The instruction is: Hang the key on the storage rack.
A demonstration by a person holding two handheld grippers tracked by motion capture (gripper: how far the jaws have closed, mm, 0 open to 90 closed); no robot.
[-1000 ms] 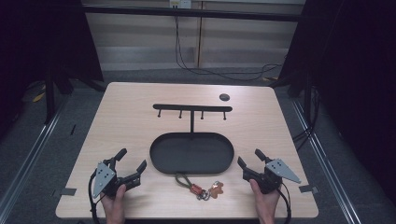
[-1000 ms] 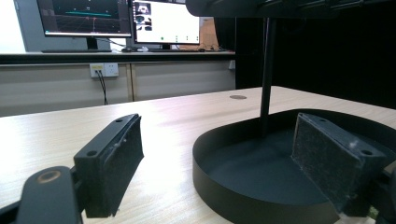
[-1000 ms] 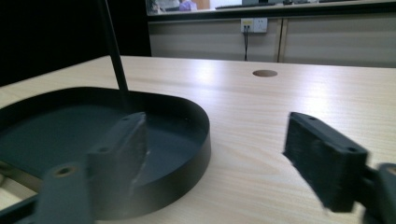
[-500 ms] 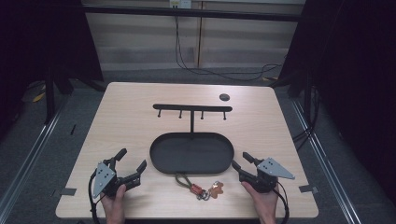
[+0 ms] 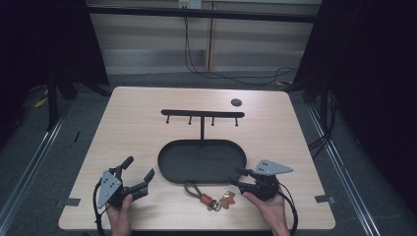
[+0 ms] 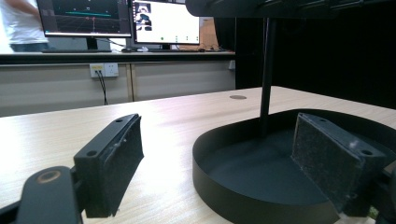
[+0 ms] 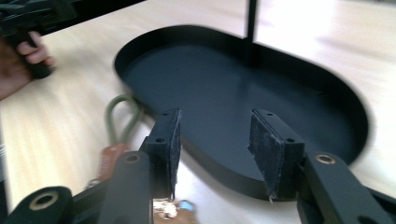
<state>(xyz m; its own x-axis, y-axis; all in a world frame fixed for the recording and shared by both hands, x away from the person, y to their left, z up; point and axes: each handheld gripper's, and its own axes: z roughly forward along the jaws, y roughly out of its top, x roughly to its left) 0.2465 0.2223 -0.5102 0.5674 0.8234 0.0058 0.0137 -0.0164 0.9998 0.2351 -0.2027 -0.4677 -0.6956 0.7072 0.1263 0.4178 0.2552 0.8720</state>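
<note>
1. Keychain (image 5: 212, 198): it lies flat on the table (image 5: 137, 128), just in front of the black oval tray (image 5: 169, 169), between your two hands. Its olive cord loop (image 7: 122, 116) reaches toward the tray's near rim, and a small brown charm (image 5: 227, 200) sits at its right end.
2. Your right gripper (image 5: 237, 178) is low beside the charm, jaws parted and holding nothing. In the right gripper view they point across the tray's near rim, with the cord to their left, so you look placed to go for the keychain.
3. Your left gripper (image 5: 138, 169) rests on the table well left of the tray, jaws spread wide and empty, apparently kept out of the way.
4. The tray has nothing in it; a post rises from its far side to a bar with four hooks (image 5: 202, 114), all bare.
5. A small dark disc (image 5: 236, 102) lies far off, toward the table's back edge.
</note>
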